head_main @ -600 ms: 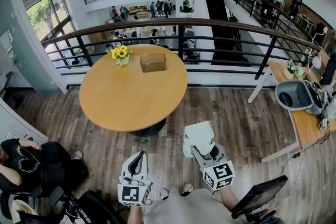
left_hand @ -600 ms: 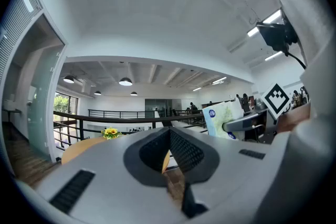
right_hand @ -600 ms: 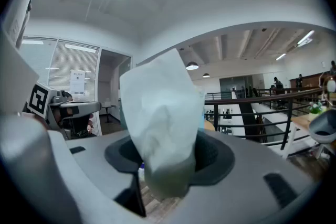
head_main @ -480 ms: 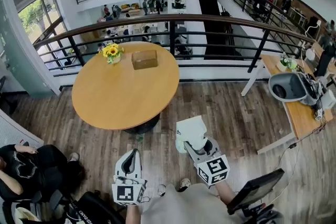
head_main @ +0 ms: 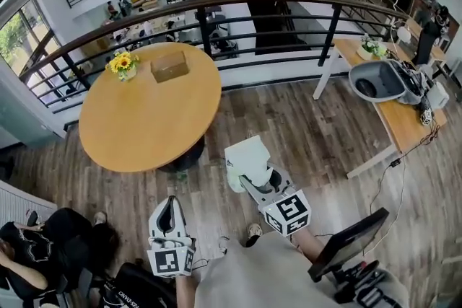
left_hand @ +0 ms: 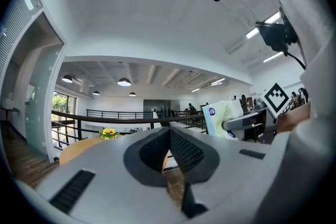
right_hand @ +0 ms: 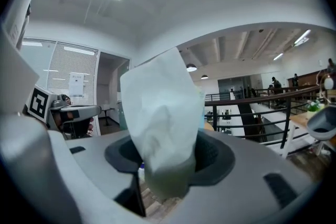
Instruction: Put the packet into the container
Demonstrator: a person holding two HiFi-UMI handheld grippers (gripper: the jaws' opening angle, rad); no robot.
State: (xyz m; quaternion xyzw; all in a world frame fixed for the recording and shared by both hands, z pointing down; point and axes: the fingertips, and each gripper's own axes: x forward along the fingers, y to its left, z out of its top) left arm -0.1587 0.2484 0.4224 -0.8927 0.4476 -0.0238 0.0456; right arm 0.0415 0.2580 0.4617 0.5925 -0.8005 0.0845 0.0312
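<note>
At the bottom of the head view, the left gripper [head_main: 170,204] is held level over the wooden floor [head_main: 325,133]. Its own view shows its fingers [left_hand: 185,150] drawn together at the tips, with nothing between them. Just to its right and a little further forward is the right gripper [head_main: 253,180], tilted slightly downward. Its fingers [right_hand: 216,153] stand wide and are clamped on the lower end of the packet [head_main: 247,157], a soft, pale white-green pouch. The pouch rises upright from the grip and fills the middle of the right gripper view. The packet is in the air above the floor, well apart from the container. At the lower left corner of the head view a seated person [head_main: 36,249] in dark clothes is partly in frame.

Further out stands the round wooden surface [head_main: 137,126], off to the left of both grippers. The container [head_main: 170,67], a small brown open box, sits near the far edge of the surface. A small bunch of sunflowers [head_main: 123,63] stands just beside it to the left. Beyond the surface's far edge a dark metal railing [head_main: 289,3] with a wooden handrail runs across, with a lower level of the building visible past it.
</note>
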